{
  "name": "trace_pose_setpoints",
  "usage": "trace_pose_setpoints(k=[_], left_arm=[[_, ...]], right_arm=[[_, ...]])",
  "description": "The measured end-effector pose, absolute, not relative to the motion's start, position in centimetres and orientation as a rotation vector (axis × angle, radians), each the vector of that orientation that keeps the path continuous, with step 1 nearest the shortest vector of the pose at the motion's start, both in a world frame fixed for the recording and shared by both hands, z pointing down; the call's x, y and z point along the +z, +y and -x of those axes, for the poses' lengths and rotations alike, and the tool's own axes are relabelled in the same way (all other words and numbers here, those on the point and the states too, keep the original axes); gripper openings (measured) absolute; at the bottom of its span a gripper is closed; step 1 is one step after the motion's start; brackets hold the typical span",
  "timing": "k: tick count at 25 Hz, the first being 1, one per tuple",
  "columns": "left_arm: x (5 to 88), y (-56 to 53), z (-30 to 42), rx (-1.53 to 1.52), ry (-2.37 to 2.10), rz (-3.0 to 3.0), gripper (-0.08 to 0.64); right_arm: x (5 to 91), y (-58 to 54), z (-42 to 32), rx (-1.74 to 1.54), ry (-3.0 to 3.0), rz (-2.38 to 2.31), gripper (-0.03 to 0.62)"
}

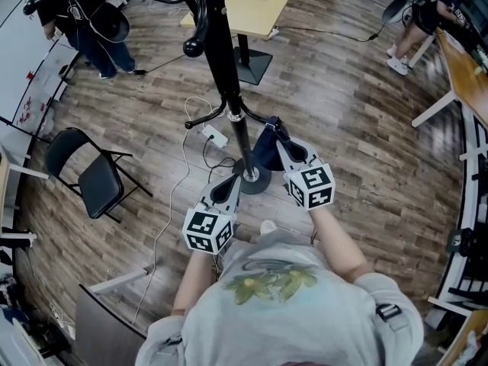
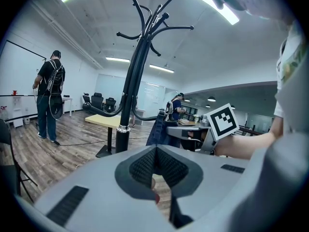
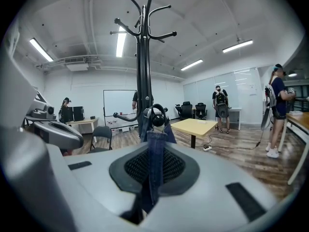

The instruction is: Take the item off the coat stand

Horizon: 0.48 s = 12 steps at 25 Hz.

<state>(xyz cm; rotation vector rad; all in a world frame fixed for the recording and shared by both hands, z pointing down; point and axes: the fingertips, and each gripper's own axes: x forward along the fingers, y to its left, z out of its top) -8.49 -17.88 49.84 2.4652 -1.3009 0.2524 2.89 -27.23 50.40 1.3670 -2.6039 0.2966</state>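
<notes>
A black coat stand [image 1: 223, 67] rises from a round base [image 1: 252, 178] on the wood floor. A dark blue denim item [image 1: 266, 149] hangs from a low hook beside the pole. In the right gripper view its strap [image 3: 154, 151] runs from the hook's knob [image 3: 157, 120] down between the jaws. My right gripper [image 1: 280, 140] is shut on that strap. My left gripper [image 1: 232, 183] hovers near the base, left of the pole, shut with nothing in it. In the left gripper view the denim item [image 2: 157, 128] hangs ahead, next to the right gripper's marker cube [image 2: 223, 121].
A black folding chair [image 1: 94, 178] stands to the left. A white power strip [image 1: 216, 136] and its cable lie by the stand. Behind the stand is a yellow table [image 1: 245, 6]. People stand at the far left [image 1: 85, 23] and far right [image 1: 428, 12].
</notes>
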Motion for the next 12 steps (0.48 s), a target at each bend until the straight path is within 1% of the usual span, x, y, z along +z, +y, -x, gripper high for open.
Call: trace_pose_setpoints(k=[12], left_arm=[[49.4,-17.7,7.7,0.247,-1.283,-2.483,0.014]], right_arm=[[49.7,-26.1,-3.8,0.286,-2.623,-1.382,0.020]])
